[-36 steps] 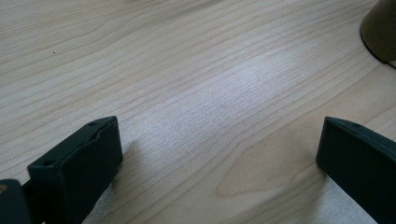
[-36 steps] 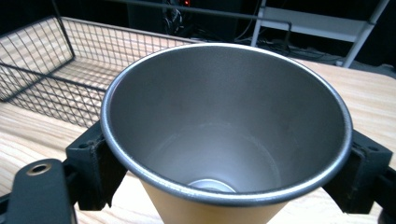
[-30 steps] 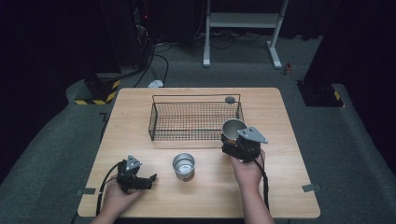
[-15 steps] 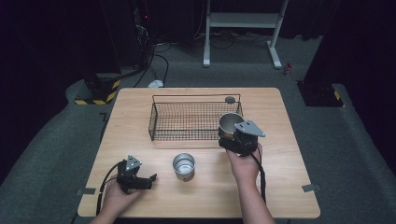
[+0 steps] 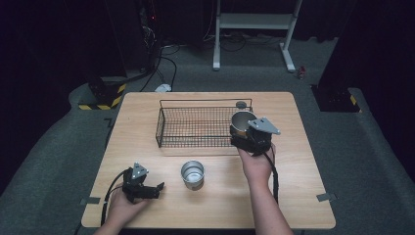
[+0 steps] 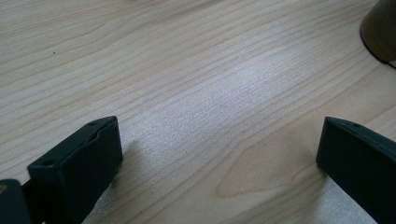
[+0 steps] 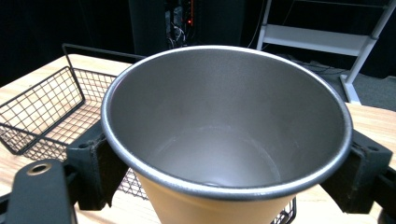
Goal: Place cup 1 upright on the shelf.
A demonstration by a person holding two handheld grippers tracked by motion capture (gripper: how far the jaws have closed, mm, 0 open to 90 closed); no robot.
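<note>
Metal cup (image 7: pixel 226 140) held upright in right tongs (image 5: pixel 247 134), clamped on both sides, raised over the wire basket's (image 5: pixel 195 127) right end. Left tongs (image 5: pixel 151 188) spread wide, low over the wooden surface (image 5: pixel 293 161), near a second cup (image 5: pixel 192 174).

A: From here, the wire basket (image 5: pixel 203 127) stands open at the top, its floor bare, so there is room to come down into it; the held cup (image 5: pixel 242 122) hangs over its right end in the right gripper (image 5: pixel 247 137).

B: Near the front edge, a steel cup (image 5: pixel 192 174) stands between the hands. The left gripper (image 5: pixel 147 188), jaws wide apart, has bare table (image 6: pixel 196 93) ahead, that cup off to one side.
</note>
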